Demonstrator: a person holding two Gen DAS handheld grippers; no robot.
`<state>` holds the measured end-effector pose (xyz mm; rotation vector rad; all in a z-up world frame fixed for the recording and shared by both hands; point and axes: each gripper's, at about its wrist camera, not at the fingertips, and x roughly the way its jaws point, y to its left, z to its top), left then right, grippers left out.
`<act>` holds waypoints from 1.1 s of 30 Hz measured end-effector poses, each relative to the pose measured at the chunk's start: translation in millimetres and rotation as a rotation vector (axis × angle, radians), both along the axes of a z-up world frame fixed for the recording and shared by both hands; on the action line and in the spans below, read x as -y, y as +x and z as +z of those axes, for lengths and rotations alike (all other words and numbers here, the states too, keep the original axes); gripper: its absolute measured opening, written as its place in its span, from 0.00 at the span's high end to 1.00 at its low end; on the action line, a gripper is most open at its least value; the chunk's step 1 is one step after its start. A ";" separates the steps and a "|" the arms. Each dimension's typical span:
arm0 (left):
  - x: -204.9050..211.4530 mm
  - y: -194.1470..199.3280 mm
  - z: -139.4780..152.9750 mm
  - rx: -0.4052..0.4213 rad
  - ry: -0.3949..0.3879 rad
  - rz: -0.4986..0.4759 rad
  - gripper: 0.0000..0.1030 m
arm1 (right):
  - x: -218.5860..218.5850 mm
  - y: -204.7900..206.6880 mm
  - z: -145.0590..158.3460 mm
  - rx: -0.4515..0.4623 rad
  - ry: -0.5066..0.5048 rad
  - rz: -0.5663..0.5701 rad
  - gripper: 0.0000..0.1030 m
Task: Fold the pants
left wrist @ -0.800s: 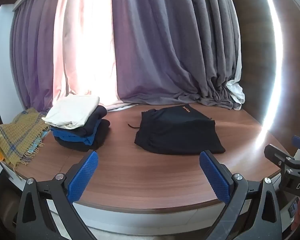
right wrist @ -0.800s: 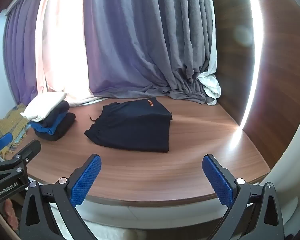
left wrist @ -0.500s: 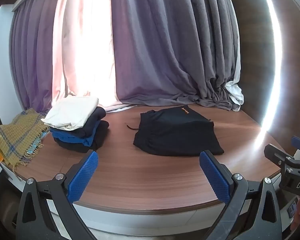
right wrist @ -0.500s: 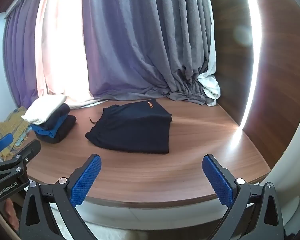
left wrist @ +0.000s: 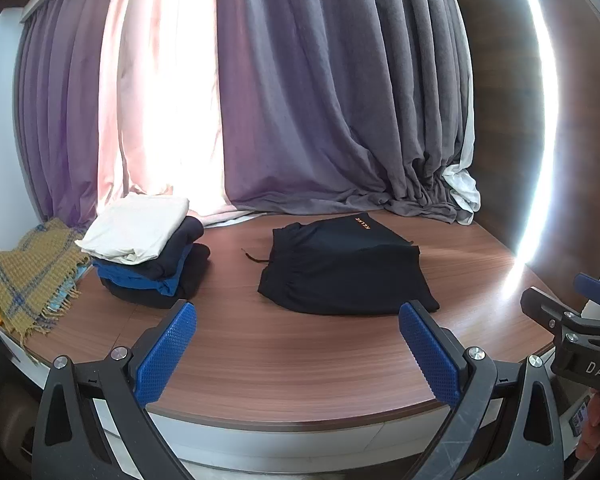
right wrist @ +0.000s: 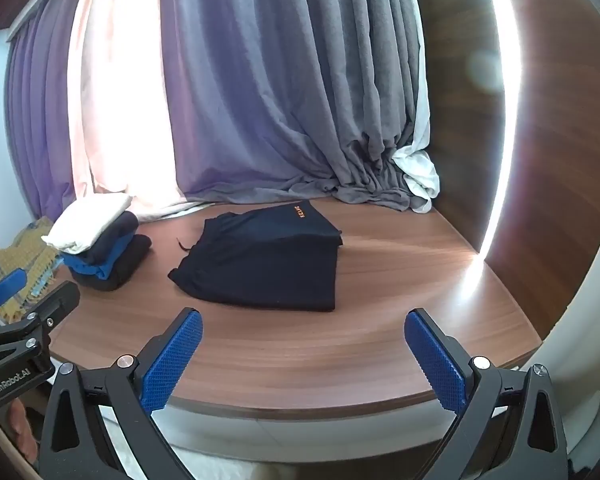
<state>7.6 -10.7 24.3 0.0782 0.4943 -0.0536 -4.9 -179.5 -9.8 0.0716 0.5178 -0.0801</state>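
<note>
Black pants lie folded into a rectangle on the wooden table, an orange logo on the top layer and a drawstring end trailing to the left. My left gripper hangs over the table's near edge, short of the pants, jaws wide open with nothing between them. My right gripper also stands open and empty at the near edge, pants beyond it. Each gripper shows at the side of the other's view.
A stack of folded clothes with a white piece on top sits left of the pants. A yellow plaid blanket drapes over the left edge. Grey and pink curtains hang behind; a wooden wall stands right.
Both views have drifted back and up a little, so the pants and stack sit slightly lower and smaller. Nothing on the table moved; both grippers stayed open.
</note>
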 end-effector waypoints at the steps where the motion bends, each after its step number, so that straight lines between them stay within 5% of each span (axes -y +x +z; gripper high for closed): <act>1: -0.4 -0.5 -1.0 0.001 0.000 0.001 0.00 | 0.8 0.1 -0.2 0.000 0.001 0.000 0.01; 33: -8.5 -1.3 -0.8 0.034 -0.007 0.014 0.00 | -7.8 -2.0 4.5 0.031 -0.005 0.012 0.01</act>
